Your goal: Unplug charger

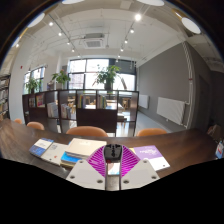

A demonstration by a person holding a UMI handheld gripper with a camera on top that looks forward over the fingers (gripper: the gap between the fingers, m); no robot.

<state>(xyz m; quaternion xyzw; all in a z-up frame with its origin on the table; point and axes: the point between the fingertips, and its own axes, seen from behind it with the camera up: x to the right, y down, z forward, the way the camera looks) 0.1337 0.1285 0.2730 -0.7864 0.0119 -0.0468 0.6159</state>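
My gripper [113, 155] is held up above a dark wooden table [20, 148] and faces across the room. Its two magenta pads [97, 161] stand close together. Both press on a small black charger [113, 150] at their tips. A grey part of it runs down between the pads. I see no socket, power strip or cable in this view.
Several books and leaflets lie on the table: blue ones [42, 147] to the left of the fingers, a purple one [152, 153] to the right. Orange chair backs [88, 131] line the table's far side. Beyond them stand low shelves [75, 105], plants and windows.
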